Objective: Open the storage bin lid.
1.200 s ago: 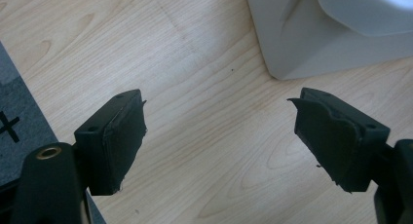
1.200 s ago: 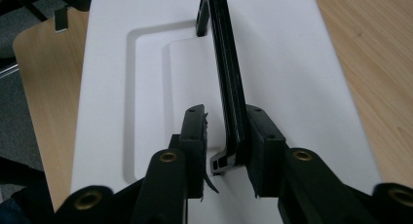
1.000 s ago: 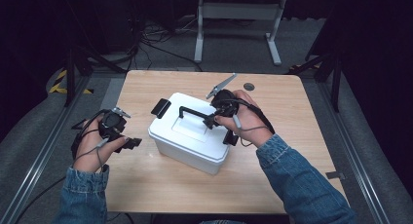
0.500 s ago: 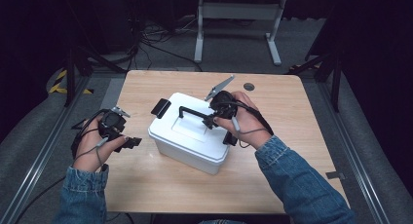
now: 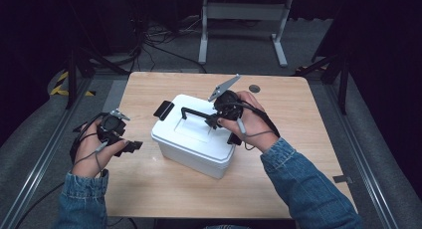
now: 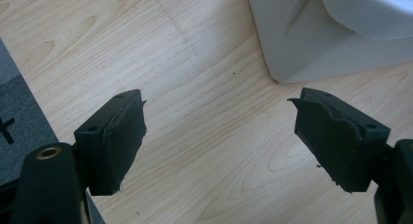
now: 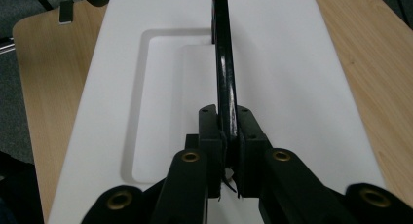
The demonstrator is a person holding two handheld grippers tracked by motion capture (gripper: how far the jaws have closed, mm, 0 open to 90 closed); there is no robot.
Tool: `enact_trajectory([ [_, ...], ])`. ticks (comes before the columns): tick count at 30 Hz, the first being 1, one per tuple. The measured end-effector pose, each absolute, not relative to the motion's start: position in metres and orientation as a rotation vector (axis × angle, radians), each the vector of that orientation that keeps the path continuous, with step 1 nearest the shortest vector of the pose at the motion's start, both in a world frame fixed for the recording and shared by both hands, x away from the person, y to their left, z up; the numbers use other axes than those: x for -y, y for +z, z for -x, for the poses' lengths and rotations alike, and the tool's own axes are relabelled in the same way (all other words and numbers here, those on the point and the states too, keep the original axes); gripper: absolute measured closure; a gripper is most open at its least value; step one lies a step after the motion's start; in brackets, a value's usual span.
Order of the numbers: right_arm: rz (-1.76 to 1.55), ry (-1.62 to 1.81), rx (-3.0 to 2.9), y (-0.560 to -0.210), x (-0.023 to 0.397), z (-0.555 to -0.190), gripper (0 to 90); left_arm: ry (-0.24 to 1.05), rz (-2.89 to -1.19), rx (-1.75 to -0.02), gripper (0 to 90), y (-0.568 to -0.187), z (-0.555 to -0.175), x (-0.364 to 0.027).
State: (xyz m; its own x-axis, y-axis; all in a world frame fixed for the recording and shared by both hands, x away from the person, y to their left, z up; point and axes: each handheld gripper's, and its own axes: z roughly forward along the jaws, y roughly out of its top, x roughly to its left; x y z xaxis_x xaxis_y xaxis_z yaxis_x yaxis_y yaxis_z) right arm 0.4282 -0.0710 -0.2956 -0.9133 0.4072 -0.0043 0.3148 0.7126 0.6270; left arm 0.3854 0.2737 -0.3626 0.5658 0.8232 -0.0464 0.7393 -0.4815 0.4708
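White rigid plastic storage box with a flat lid sits mid-table on the pale wooden tabletop. Its thin black carry handle stands raised over the lid's recess. Right gripper is clamped on the handle's near end. Handle looks stiff, glossy, likely slippery; box probably light, may swing, so a central grip seems safer. Left gripper hovers beside the box, jaws wide apart, holding nothing.

A lab-like recording space: a wooden table on dark carpet, loose cables, a metal frame stand.
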Motion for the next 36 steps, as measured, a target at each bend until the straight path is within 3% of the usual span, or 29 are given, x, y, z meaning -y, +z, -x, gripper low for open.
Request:
enact_trajectory([
  [22, -0.554, 1.175, -2.659, -0.259, 0.088, -0.413, 84.7, 0.253, -2.363, -1.236, 19.6, -0.36, -0.384, -0.272],
  [36, -0.645, 1.225, -2.592, -0.254, 0.126, -0.41, 84.7, 0.258, -2.369, -1.226, 19.6, -0.361, -0.385, -0.272],
])
